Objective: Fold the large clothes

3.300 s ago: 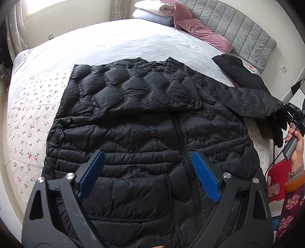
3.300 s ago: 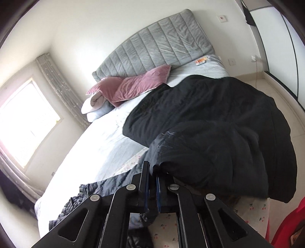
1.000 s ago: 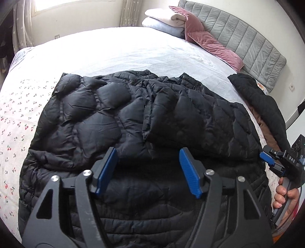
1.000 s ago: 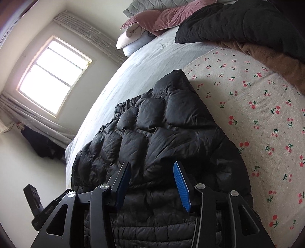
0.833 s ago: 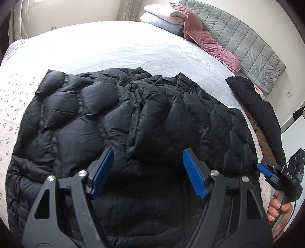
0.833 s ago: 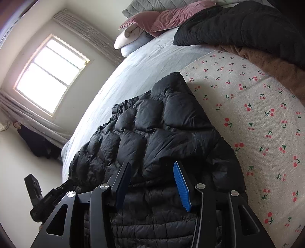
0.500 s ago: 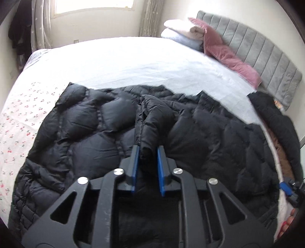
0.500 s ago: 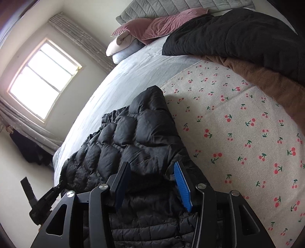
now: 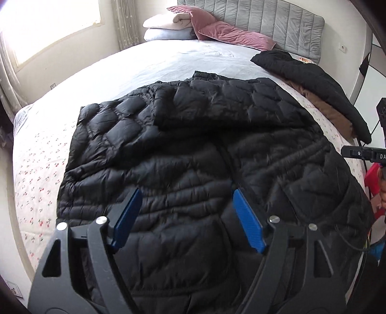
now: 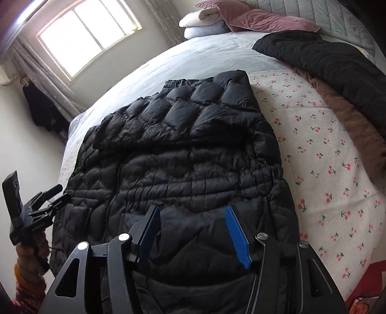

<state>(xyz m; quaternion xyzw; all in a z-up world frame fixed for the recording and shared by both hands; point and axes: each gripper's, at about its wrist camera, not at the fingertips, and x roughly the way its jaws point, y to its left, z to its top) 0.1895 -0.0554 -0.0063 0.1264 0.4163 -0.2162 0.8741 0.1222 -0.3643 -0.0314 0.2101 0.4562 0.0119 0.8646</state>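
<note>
We see the left gripper [image 9: 185, 217], blue-padded fingers spread wide, gripping nothing, above the black quilted puffer jacket [image 9: 193, 149]. The jacket lies flat near the bed's [image 9: 144, 62] foot edge, sleeves folded across its chest. The right gripper [image 10: 193, 231], fingers likewise apart and holding nothing, hovers over the jacket's hem.

There was one black puffer jacket [image 9: 193, 149] on the one bed [image 9: 168, 55], and one more dark garment [image 9: 311, 79] lay over a single brown one [image 9: 330, 113] near the headboard [image 9: 260, 21]. Two grippers were counted, the left gripper [image 9: 187, 217] and the right gripper [image 10: 193, 231], each with two blue pads. At the head of the bed there were two pink pillows [image 9: 231, 33], one folded white blanket [image 9: 168, 20] and one pale pillow [image 9: 166, 33] under it; the room had one window [image 10: 84, 36].
</note>
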